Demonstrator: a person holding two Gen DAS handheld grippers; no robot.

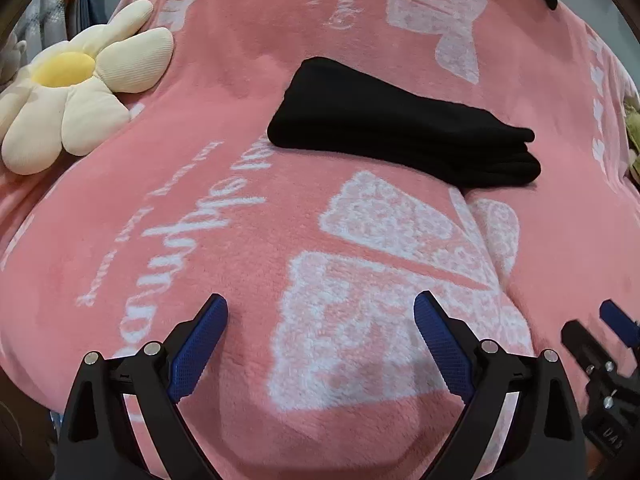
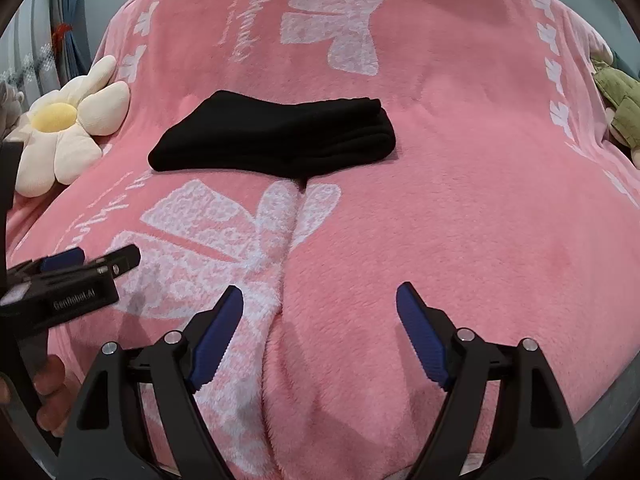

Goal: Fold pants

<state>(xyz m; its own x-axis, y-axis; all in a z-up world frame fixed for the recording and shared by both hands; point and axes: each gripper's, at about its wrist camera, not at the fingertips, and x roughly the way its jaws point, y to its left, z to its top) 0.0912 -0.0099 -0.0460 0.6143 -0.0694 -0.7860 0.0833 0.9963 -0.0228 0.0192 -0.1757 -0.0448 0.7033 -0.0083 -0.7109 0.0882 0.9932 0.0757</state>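
Pants [image 1: 404,130] lie folded in compact stack mid-bed on pink blanket [image 1: 280,220]. Your left tongs [image 1: 320,312] and right tongs [image 2: 320,304] gape, empty, well short. Folding looks finished; next, just pull back.

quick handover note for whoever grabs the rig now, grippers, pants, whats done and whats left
Left gripper: open, nothing between its fingers, held above the pink blanket.
Right gripper: open too, also holding nothing, alongside the left one.
Black pants: lie as a compact folded stack further up the blanket, apart from both grippers; flower cushion off to their left.
Done: the folding looks finished.
Left: probably nothing, perhaps square up the stack's edges.
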